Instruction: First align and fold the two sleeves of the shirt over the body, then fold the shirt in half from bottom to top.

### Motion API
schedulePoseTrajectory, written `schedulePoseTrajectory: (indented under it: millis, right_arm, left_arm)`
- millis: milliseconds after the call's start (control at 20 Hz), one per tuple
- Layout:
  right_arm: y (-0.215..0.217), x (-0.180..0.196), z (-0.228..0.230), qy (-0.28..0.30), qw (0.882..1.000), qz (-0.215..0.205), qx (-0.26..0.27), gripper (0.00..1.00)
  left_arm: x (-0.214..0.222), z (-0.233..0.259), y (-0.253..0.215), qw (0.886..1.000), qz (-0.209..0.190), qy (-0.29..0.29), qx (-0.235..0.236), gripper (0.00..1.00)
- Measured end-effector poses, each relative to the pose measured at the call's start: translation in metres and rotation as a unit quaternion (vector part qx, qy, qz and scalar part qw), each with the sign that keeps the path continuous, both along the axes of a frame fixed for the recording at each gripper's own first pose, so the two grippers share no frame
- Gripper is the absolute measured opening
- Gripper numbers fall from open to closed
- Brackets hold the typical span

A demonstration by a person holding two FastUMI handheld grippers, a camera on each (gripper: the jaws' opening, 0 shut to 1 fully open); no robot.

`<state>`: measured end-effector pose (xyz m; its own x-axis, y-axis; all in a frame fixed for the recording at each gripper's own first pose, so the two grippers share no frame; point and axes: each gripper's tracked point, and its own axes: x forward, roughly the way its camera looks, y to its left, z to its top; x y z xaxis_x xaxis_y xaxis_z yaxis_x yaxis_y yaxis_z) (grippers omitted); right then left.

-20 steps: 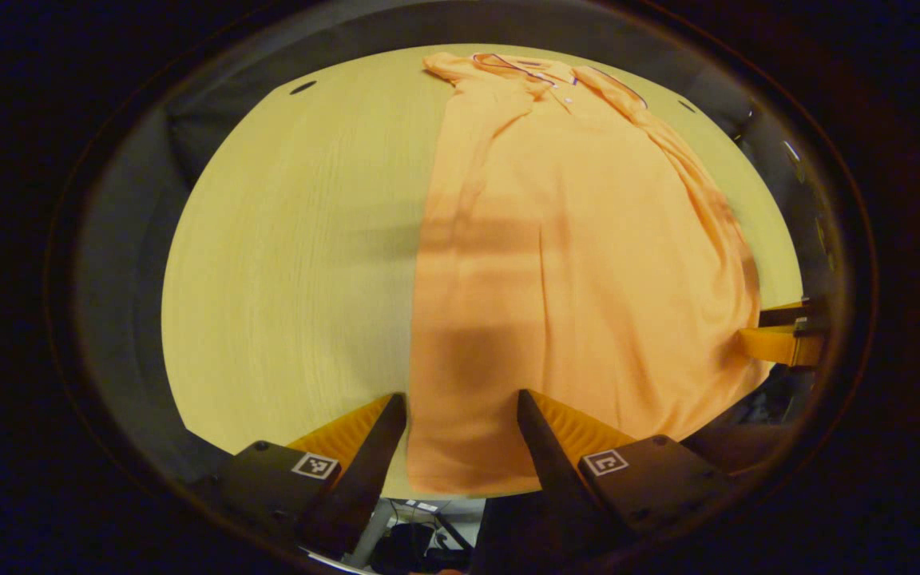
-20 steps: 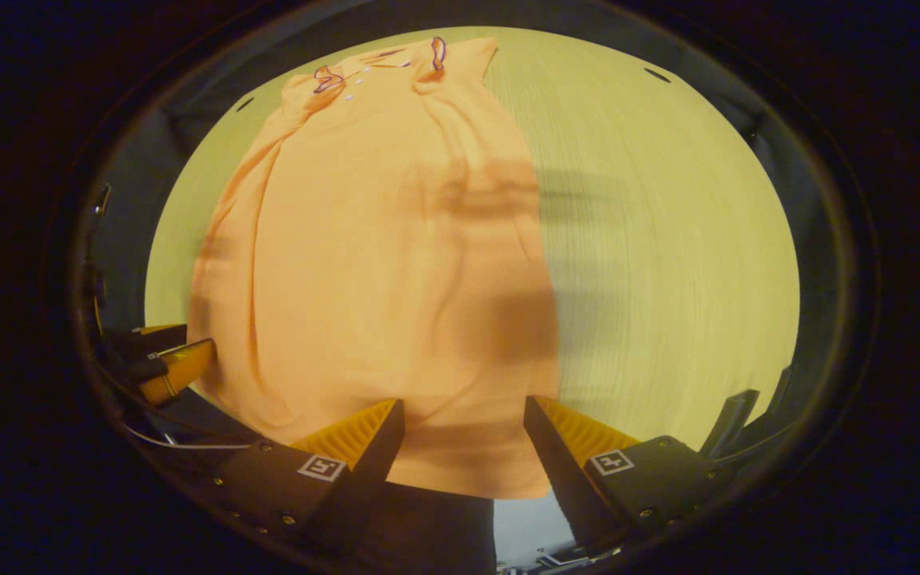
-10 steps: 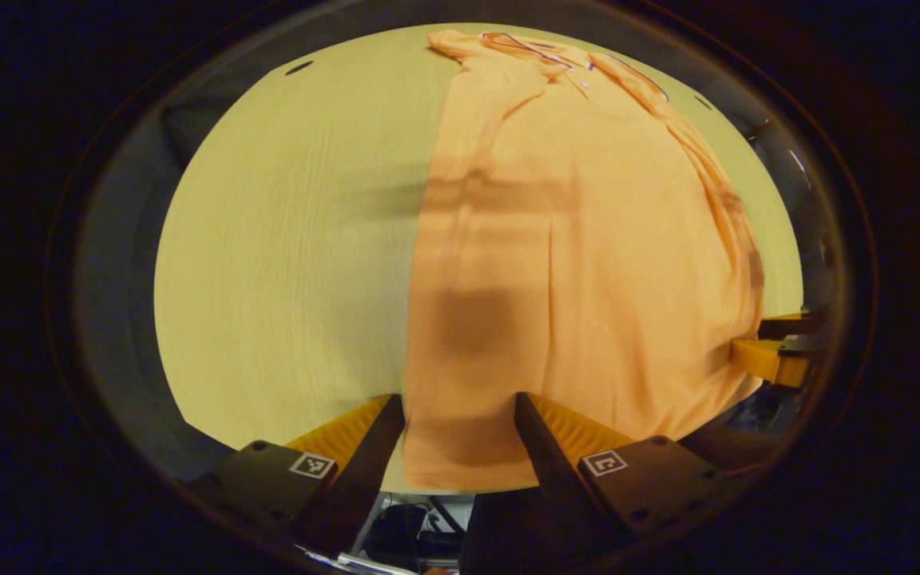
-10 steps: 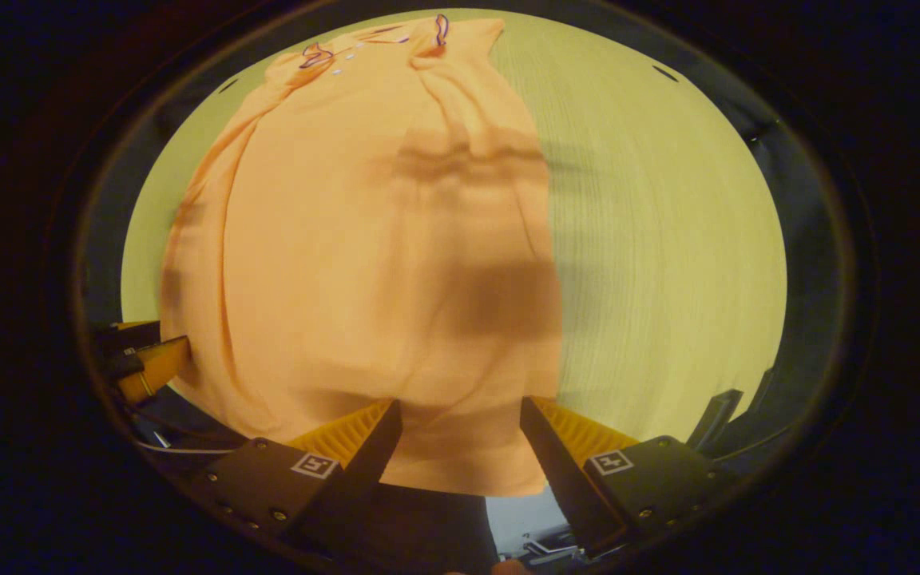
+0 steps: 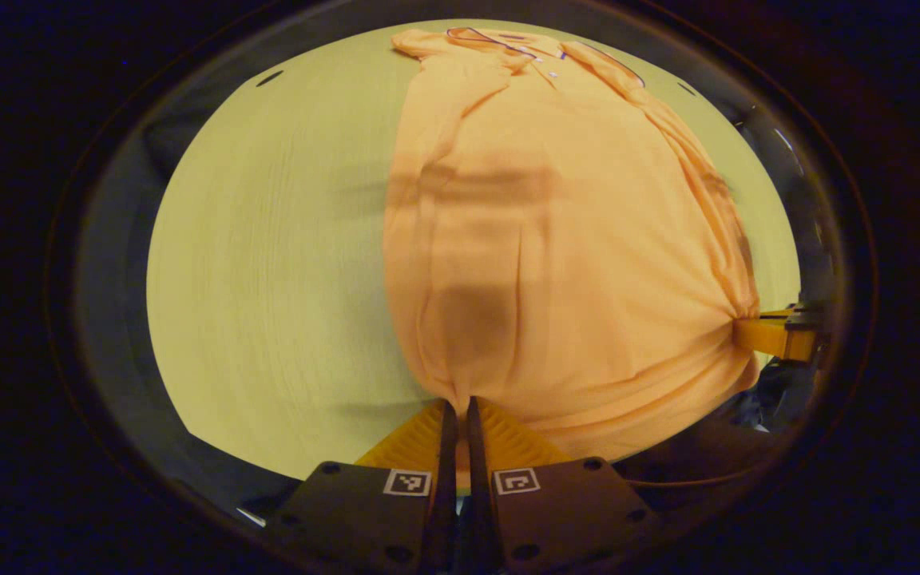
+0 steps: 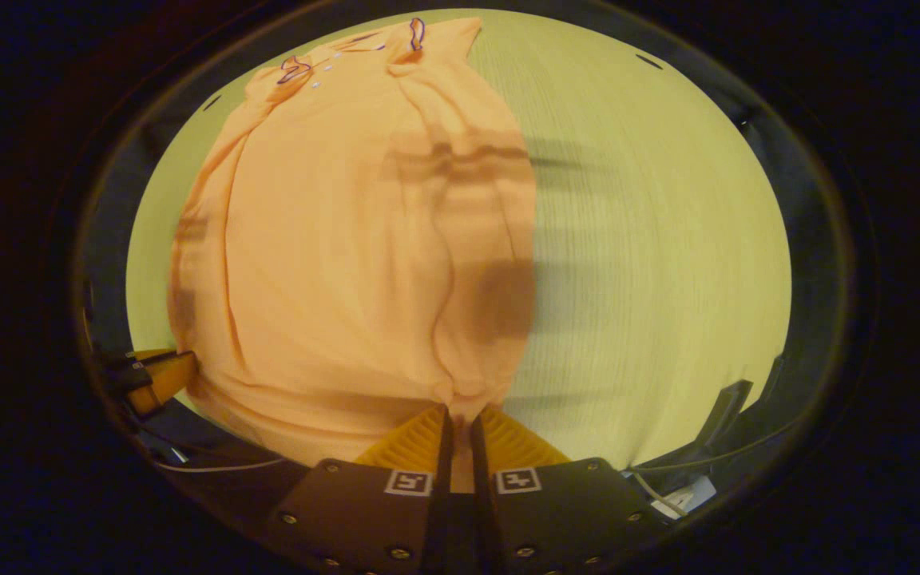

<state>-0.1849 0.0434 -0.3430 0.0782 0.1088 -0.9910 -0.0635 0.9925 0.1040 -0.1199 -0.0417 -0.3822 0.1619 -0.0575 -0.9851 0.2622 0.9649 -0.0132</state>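
Orange polo shirt (image 5: 564,239) lies flat on the light wood table (image 5: 268,263), sleeves already folded in over the body, so the bottom-to-top half fold looks like the step in hand.

Left tool (image 5: 458,409): jaws closed down to a thin slit, pinching the hem corner at 6 o'clock in the left gripper view; fabric bunches and puckers into the tips. Right tool (image 6: 460,417): same state, clamped on the other hem corner at 6 o'clock in the right gripper view. Each tool also shows at the edge of the other's view, at roughly 3 and 8 o'clock.

Key relation: the shirt's long axis runs straight away from both tools, hem at 6, collar (image 5: 508,44) at 12. Both tools sit level on the hem, neither nearer the collar. My read: the next move carries the hem forward along that axis toward 12, keeping both tools parallel so the fold edge stays square.

Risk: hem sags between the two grips; uneven travel would skew it.

Writing: no brand or label legible on the shirt; collar has dark trim, a few small buttons. Tool bodies carry square fiducial markers, no text.
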Motion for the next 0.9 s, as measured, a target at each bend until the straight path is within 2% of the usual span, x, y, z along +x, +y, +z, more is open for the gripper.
schedulePoseTrajectory:
  millis: [50, 100, 150, 200, 250, 300, 350, 450, 600, 650, 700, 750, 900]
  right_arm:
    - [0.0, -0.001, -0.001, 0.004, 1.0, 0.003, 0.003, 0.11]
    - [0.001, 0.002, -0.001, 0.0, 1.0, -0.005, 0.006, 0.11]
    - [0.001, 0.001, -0.001, 0.003, 1.0, -0.009, 0.008, 0.02]
    - [0.002, 0.0, 0.0, 0.0, 1.0, -0.007, 0.007, 0.01]
    - [0.001, 0.0, 0.001, 0.0, 1.0, -0.006, 0.007, 0.01]
    - [0.001, 0.001, 0.001, -0.002, 1.0, -0.006, 0.006, 0.01]
    - [0.001, 0.001, 0.001, -0.003, 1.0, -0.006, 0.006, 0.01]
    - [0.001, 0.001, 0.001, -0.004, 1.0, -0.009, 0.007, 0.01]
    - [0.003, 0.002, 0.002, -0.008, 1.0, -0.013, 0.007, 0.01]
    - [0.004, 0.002, 0.003, -0.008, 1.0, -0.013, 0.008, 0.01]
    - [0.004, 0.003, 0.006, -0.01, 1.0, -0.014, 0.01, 0.01]
    - [0.005, 0.007, 0.01, -0.014, 1.0, -0.015, 0.012, 0.01]
    - [0.004, 0.022, 0.022, -0.031, 0.999, -0.018, 0.016, 0.01]
  left_arm:
    - [0.004, 0.004, 0.002, 1.0, 0.006, -0.003, -0.002, 0.15]
    - [0.004, 0.006, 0.004, 1.0, 0.013, 0.003, -0.006, 0.07]
    - [0.008, 0.01, 0.005, 1.0, 0.014, -0.001, -0.01, 0.09]
    - [0.01, 0.012, 0.007, 1.0, 0.012, 0.003, -0.012, 0.06]
    - [0.015, 0.018, 0.009, 1.0, 0.01, 0.002, -0.011, 0.09]
    - [0.019, 0.023, 0.012, 1.0, 0.01, 0.002, -0.01, 0.06]
    - [0.023, 0.028, 0.015, 1.0, 0.01, 0.003, -0.009, 0.08]
    - [0.032, 0.04, 0.021, 1.0, 0.015, -0.001, -0.01, 0.06]
    - [0.049, 0.064, 0.033, 1.0, 0.027, -0.004, -0.015, 0.08]
    - [0.016, 0.023, 0.019, 0.999, 0.033, -0.004, -0.015, 0.08]
    - [0.04, 0.05, 0.023, 0.999, 0.035, -0.002, -0.017, 0.09]
    - [0.046, 0.062, 0.029, 0.999, 0.036, -0.004, -0.017, 0.09]
    - [0.057, 0.075, 0.025, 0.999, 0.038, -0.016, -0.024, 0.06]
